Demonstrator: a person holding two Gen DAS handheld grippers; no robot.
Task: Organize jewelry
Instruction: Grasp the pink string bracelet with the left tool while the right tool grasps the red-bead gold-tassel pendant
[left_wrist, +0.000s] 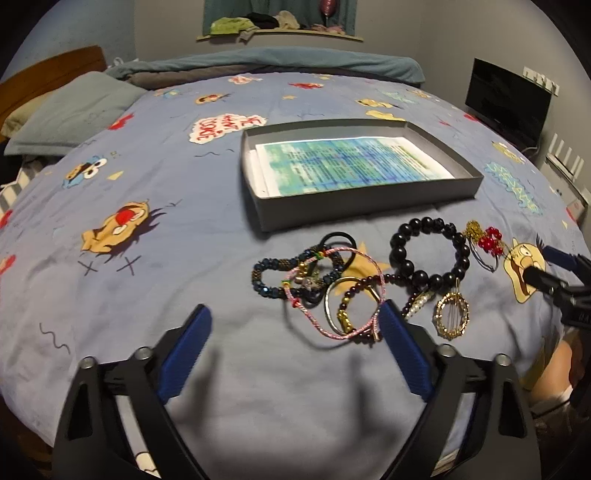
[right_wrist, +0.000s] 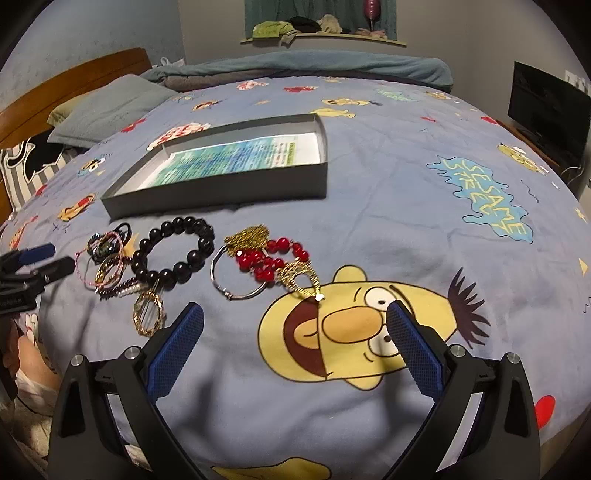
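Step in hand: the approach, judged from the layout; no piece is held and the box holds only a printed sheet.

Left gripper (left_wrist: 295, 314): fingers spread, nothing between the pads. The right-hand finger tip sits at the near edge of the tangle of small bracelets (left_wrist: 317, 284), against a pink cord loop; whether it touches the cord cannot be told.

Jewelry, left to right, all on the bed sheet just in front of the box: the tangle of cord, beaded and metal bracelets; a black bead bracelet (left_wrist: 428, 254); a round gold hoop piece (left_wrist: 452, 314) nearer the person; a red bead and gold chain piece (right_wrist: 269, 258) with a thin silver ring.

Right gripper (right_wrist: 295, 314): fingers spread wide, empty, hovering over the cartoon face print, just short of the gold end of the red bead piece.

Next move, as a judgement: close on one strand only. The tangle is interlocked, so a lift may drag neighbours; the red bead piece lies apart and looks the easier pick. Carry it to the grey box (left_wrist: 369, 199) beyond.

Surface: a soft blue cartoon-print bed sheet (right_wrist: 406, 192), slightly rumpled. Room: wooden headboard and pillows at left, folded blanket and a cluttered sill at the far side, a dark screen at right.
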